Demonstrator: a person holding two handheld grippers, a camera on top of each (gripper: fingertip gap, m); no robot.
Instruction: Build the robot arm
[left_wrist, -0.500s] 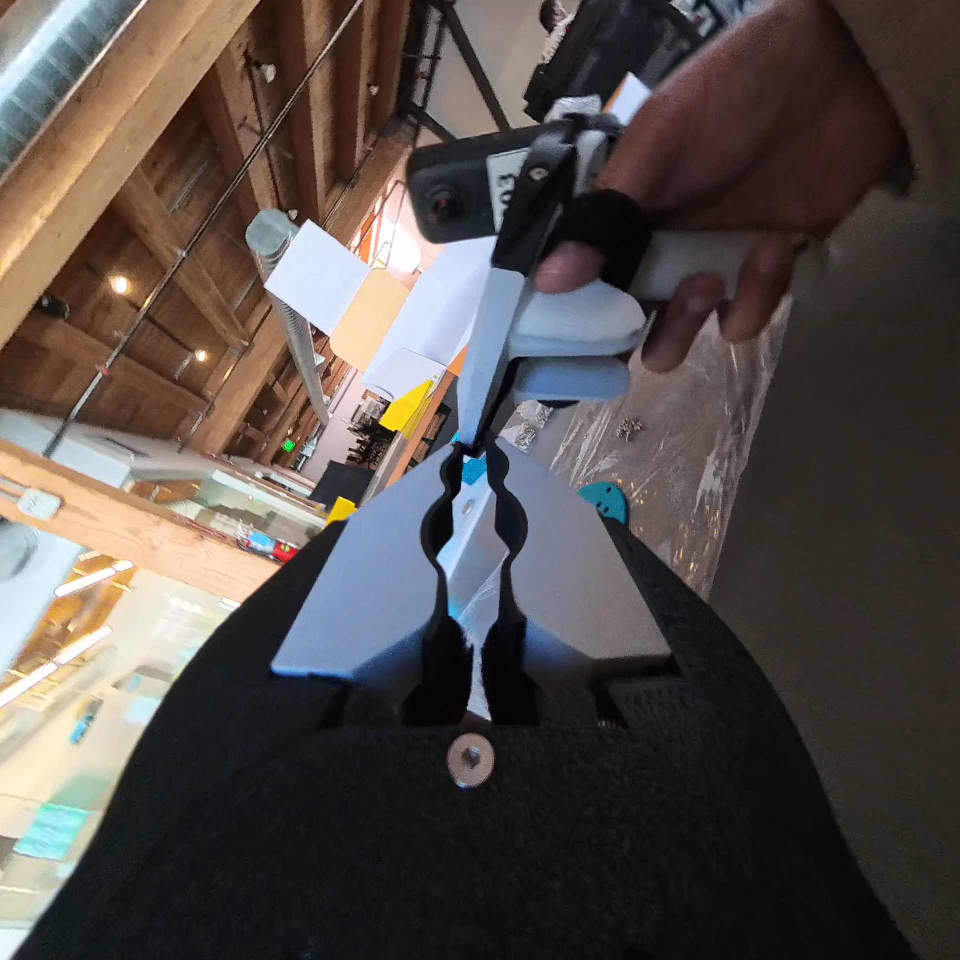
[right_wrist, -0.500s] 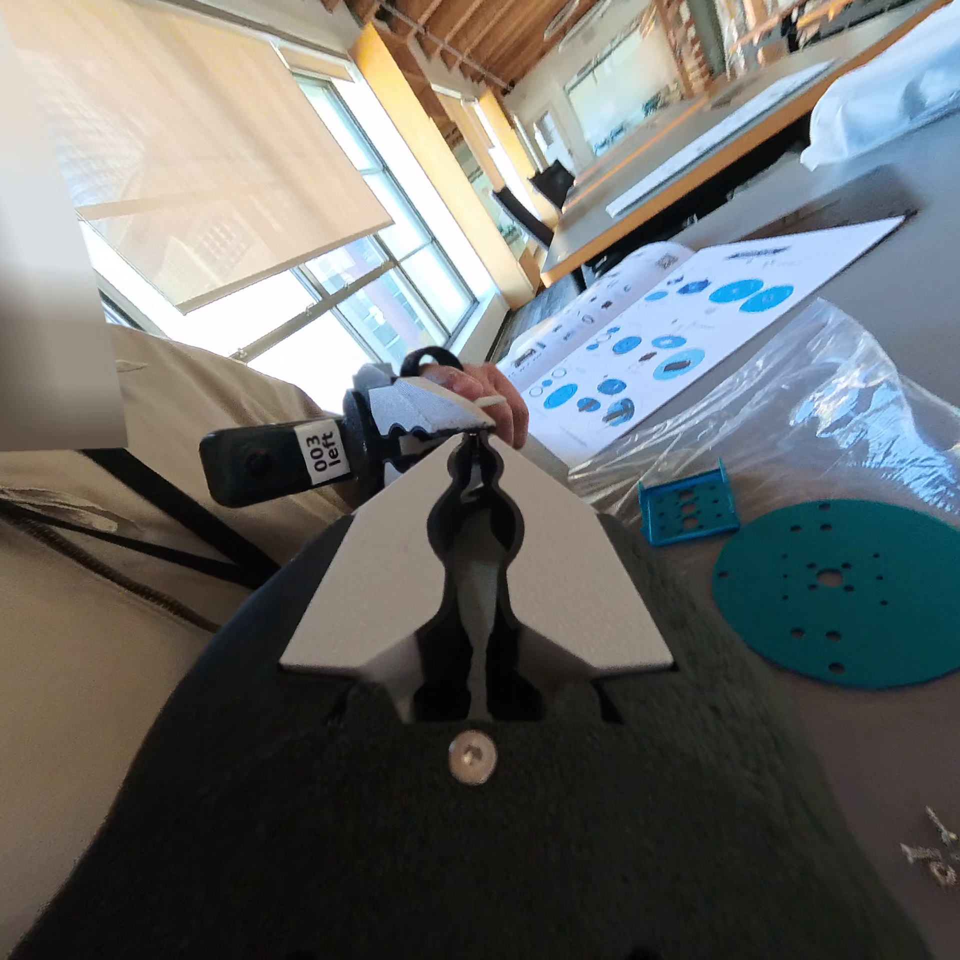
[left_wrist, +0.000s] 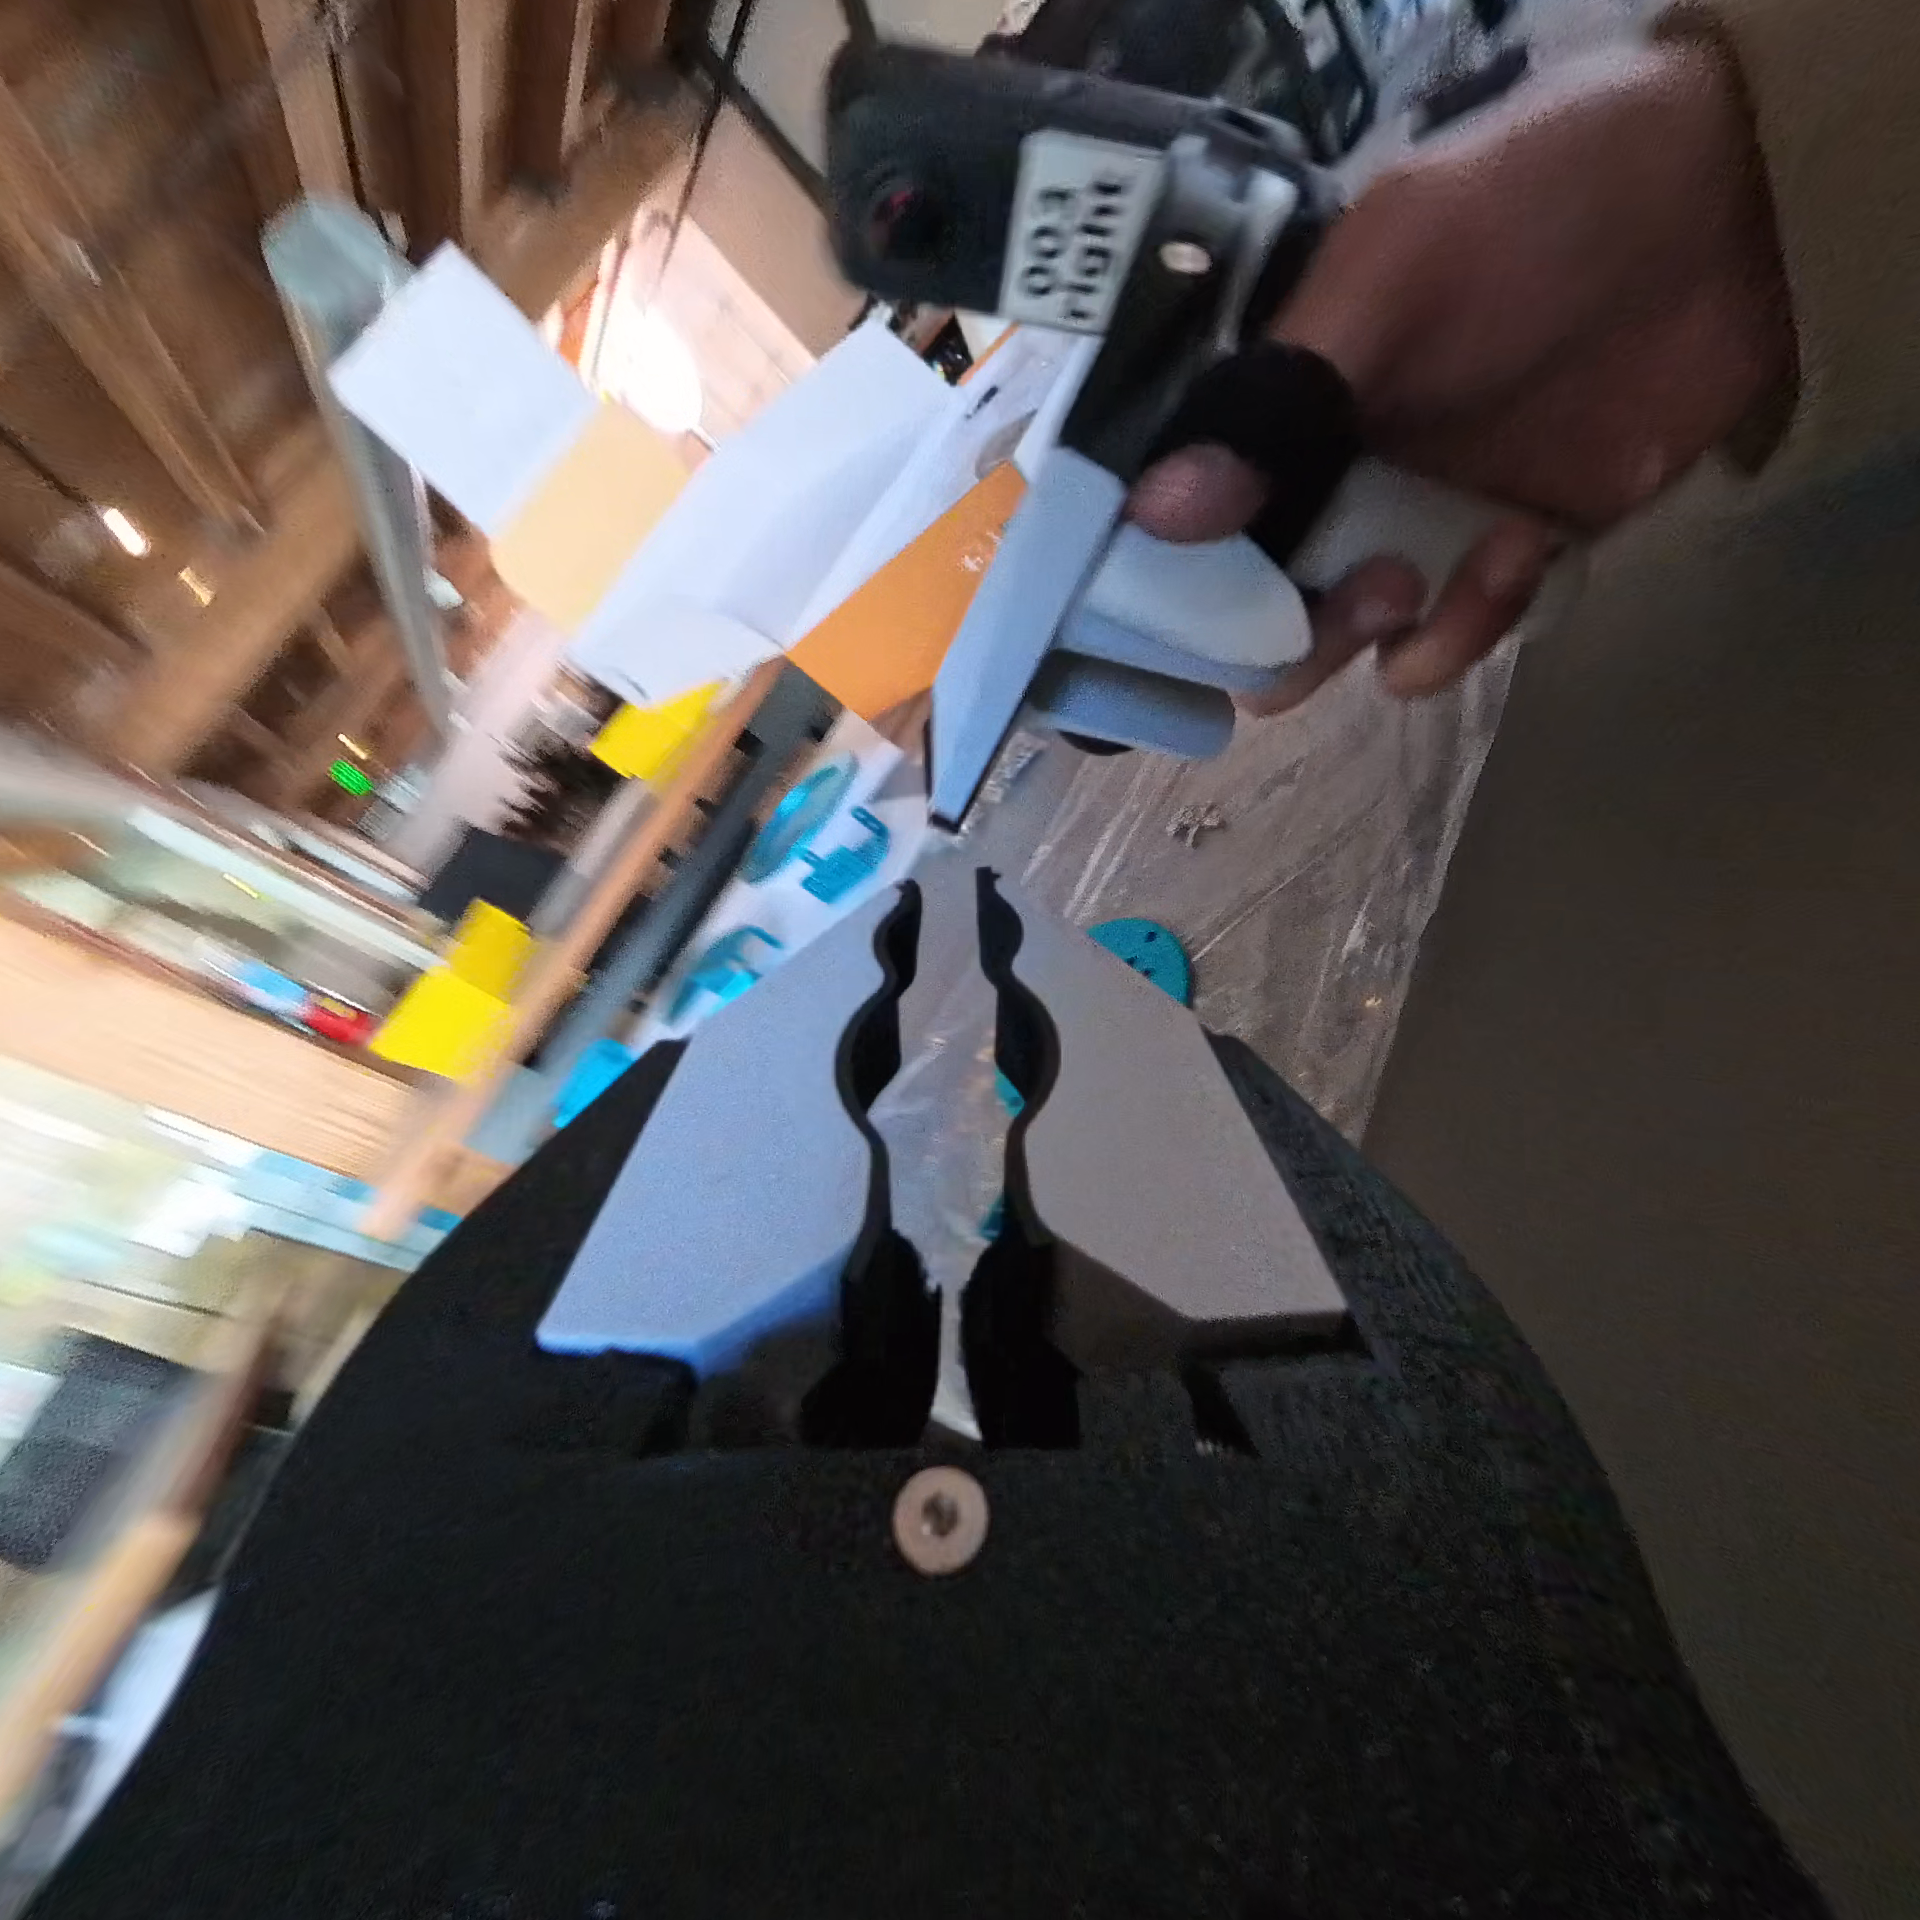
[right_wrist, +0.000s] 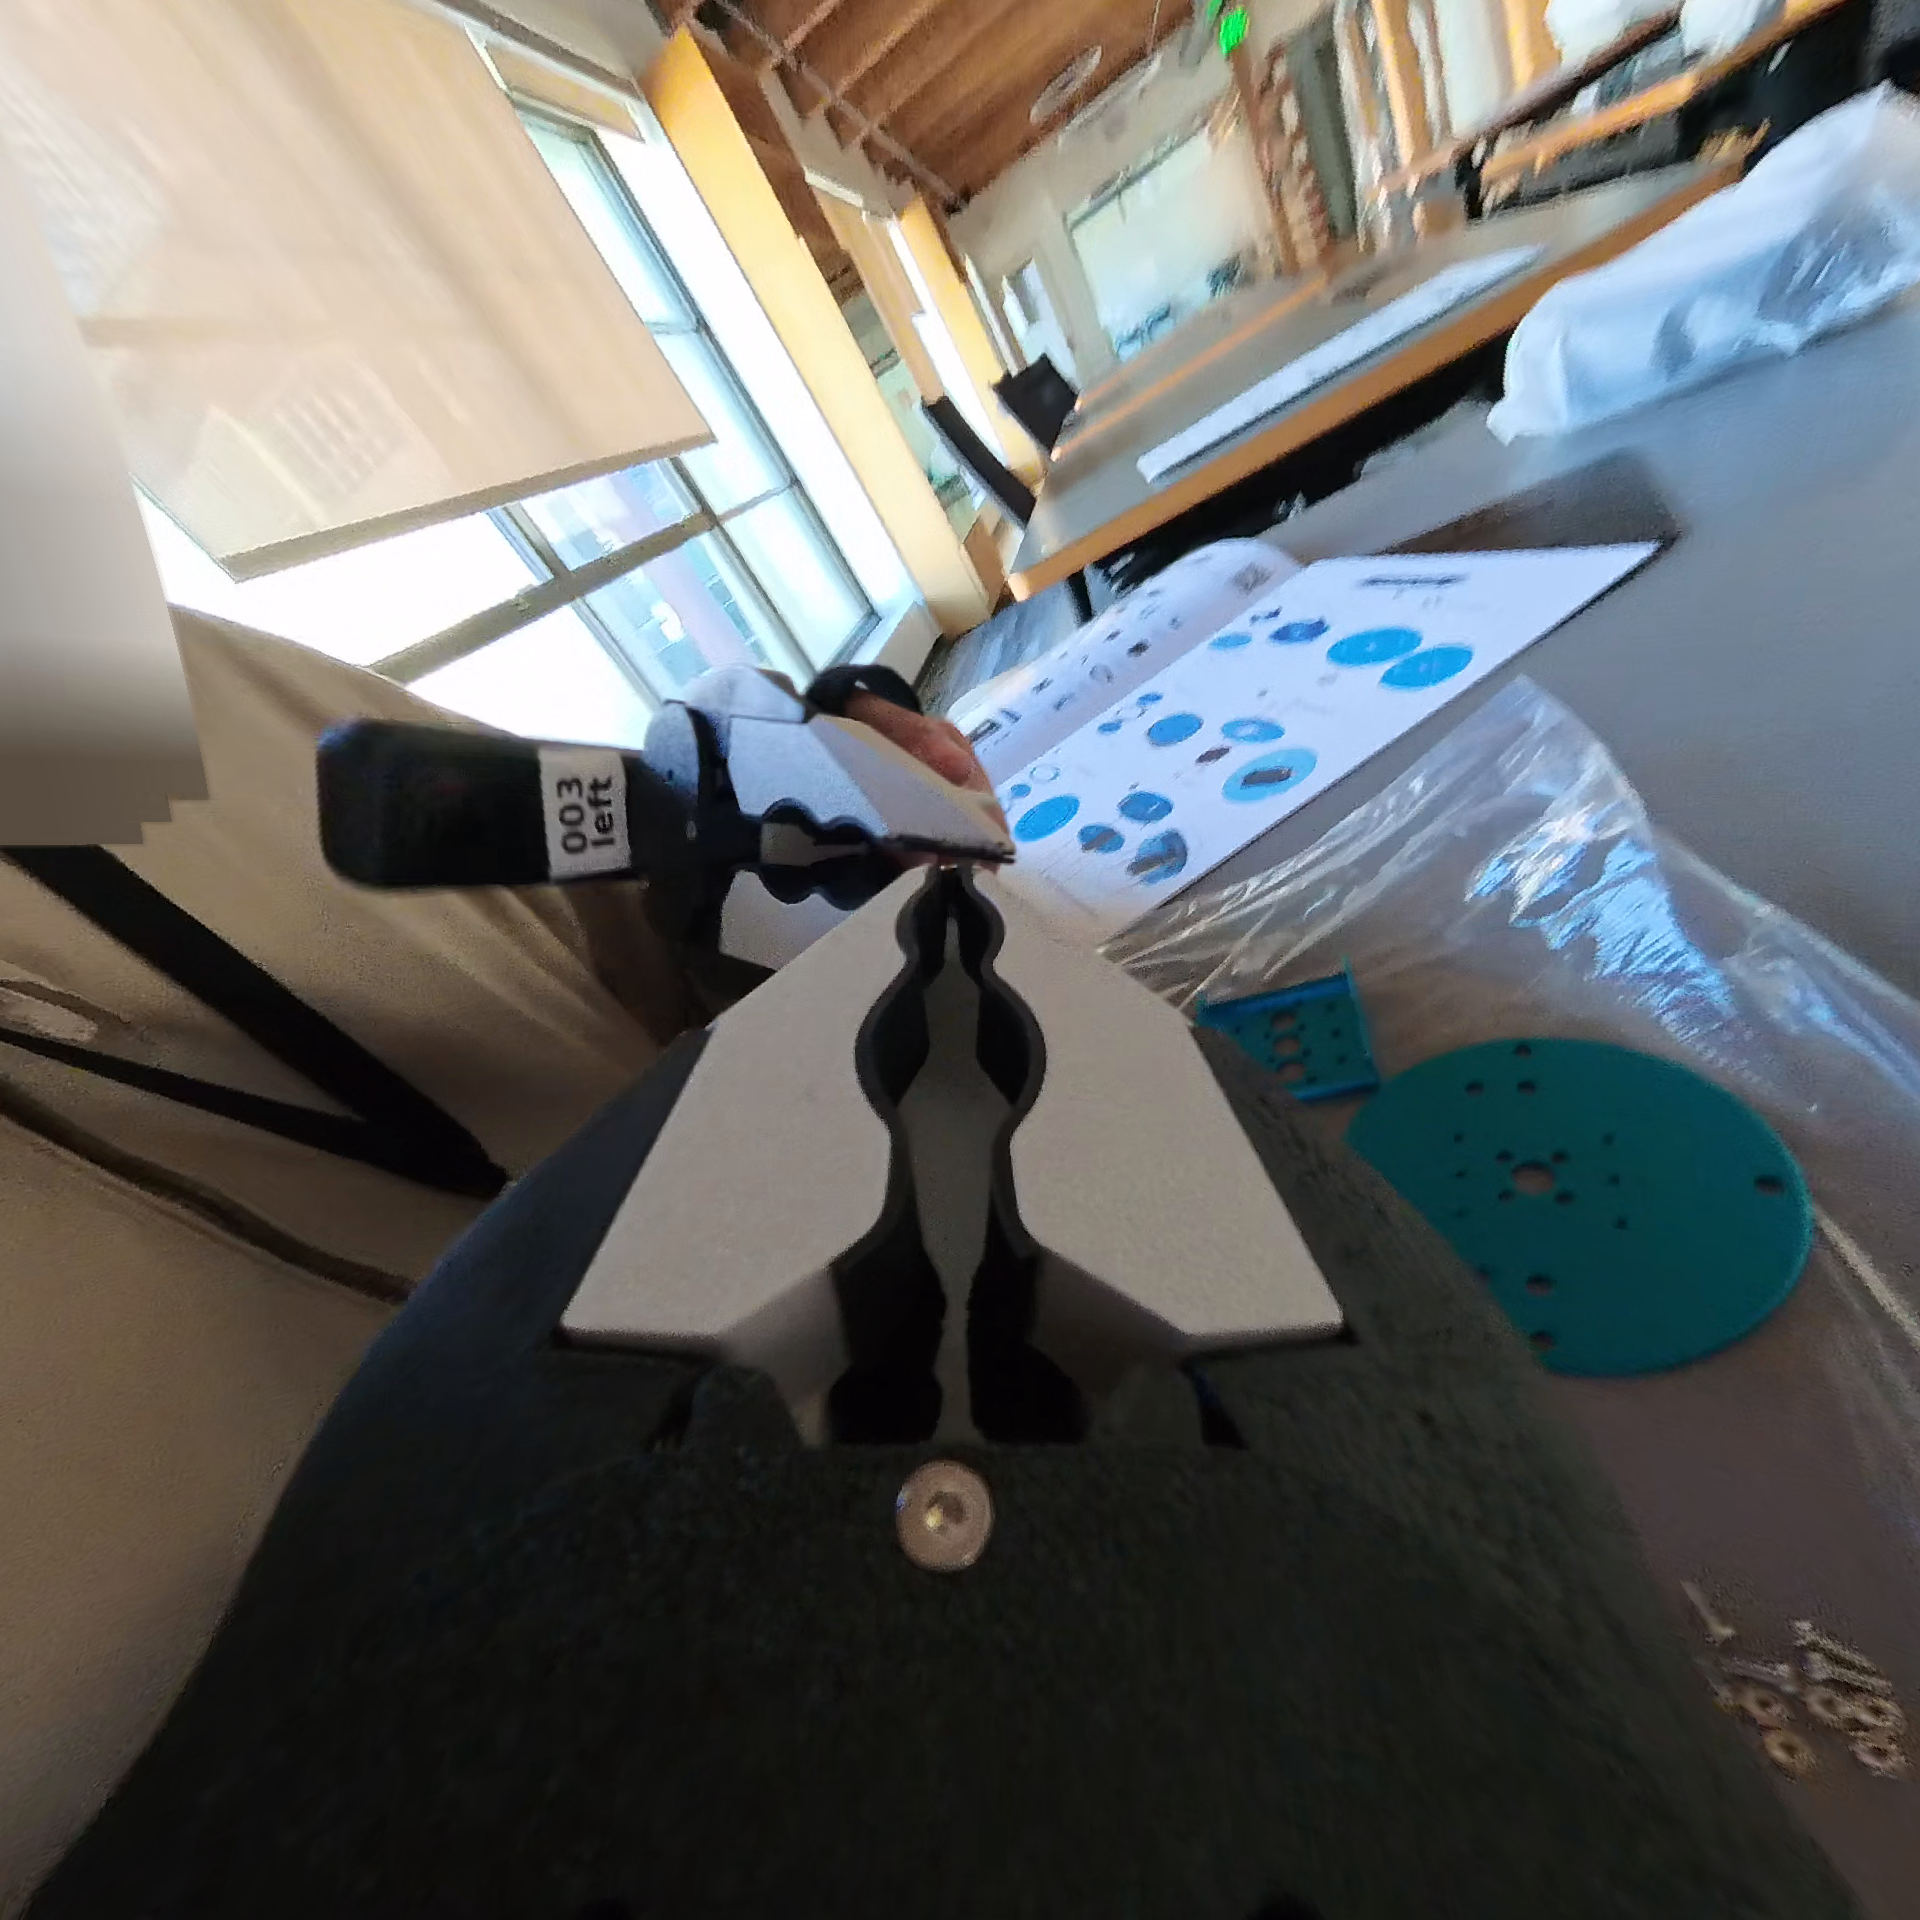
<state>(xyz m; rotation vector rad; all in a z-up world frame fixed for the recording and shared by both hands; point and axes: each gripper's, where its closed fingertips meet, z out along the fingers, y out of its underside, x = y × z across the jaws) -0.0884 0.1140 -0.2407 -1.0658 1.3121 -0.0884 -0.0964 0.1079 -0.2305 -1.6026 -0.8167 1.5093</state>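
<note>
The left tongs (left_wrist: 948, 878) are held up in the air with a small gap between the tips, so they are a little open, and nothing is held in them. The right tongs (right_wrist: 948, 878) are shut, tip against tip. It cannot be told if anything tiny is pinched there.

The two tongs are pointed at each other, tips very near. In the left view, the right tongs are seen higher up, gripped by a hand (left_wrist: 1538, 343).

A bench (right_wrist: 1766, 540) is seen below. A clear bag (right_wrist: 1558, 904) is spread on it. A round teal plate (right_wrist: 1579, 1195) with holes is laid on the bench, and a small blue plate (right_wrist: 1288, 1034) is just beside it. A paper sheet (right_wrist: 1299, 686) with blue pictures is farther back. Small screws (right_wrist: 1808, 1704) are scattered near the right edge.
</note>
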